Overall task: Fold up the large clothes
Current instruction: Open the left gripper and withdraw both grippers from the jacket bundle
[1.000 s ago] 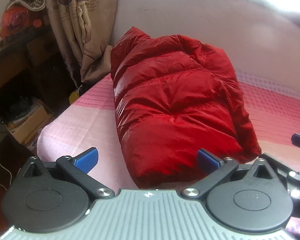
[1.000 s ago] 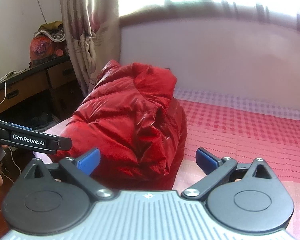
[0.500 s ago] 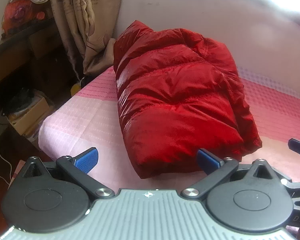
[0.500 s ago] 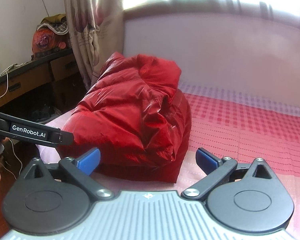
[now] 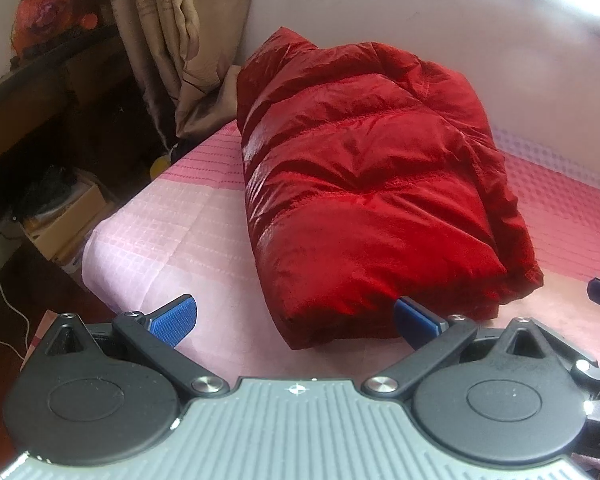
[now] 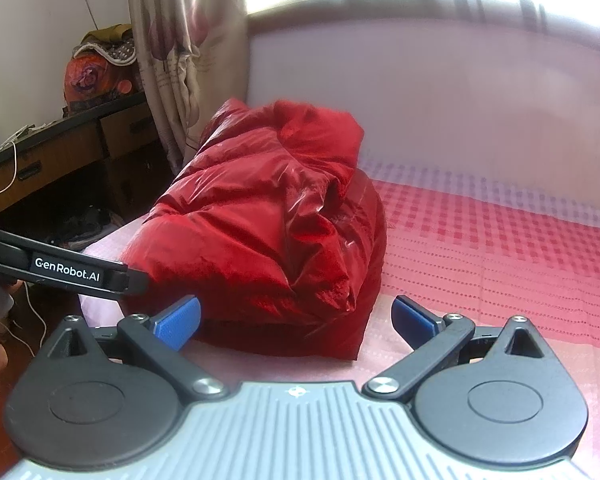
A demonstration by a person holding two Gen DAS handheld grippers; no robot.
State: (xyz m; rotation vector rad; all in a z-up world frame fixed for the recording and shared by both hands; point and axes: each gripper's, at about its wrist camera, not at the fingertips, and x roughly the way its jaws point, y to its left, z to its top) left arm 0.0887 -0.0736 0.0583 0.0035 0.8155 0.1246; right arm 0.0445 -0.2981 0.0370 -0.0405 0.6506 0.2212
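A red puffer jacket (image 5: 364,184) lies folded into a thick bundle on the pink bed (image 5: 180,236), its far end against the pale headboard. In the right wrist view the same jacket (image 6: 268,232) shows its bunched side. My left gripper (image 5: 296,322) is open just short of the bundle's near edge, with nothing between its blue pads. My right gripper (image 6: 296,320) is open too, close to the bundle's near side and empty. The left gripper's black arm (image 6: 68,272) crosses the left of the right wrist view.
A patterned curtain (image 5: 172,32) hangs by the bed's far left corner. A dark wooden desk (image 6: 60,156) with bags on top stands to the left, with boxes (image 5: 64,220) and cables on the floor. The checked bedspread (image 6: 500,248) stretches right.
Both grippers have drawn back a little from the jacket and stay open. The folded bundle has not moved on the bed.
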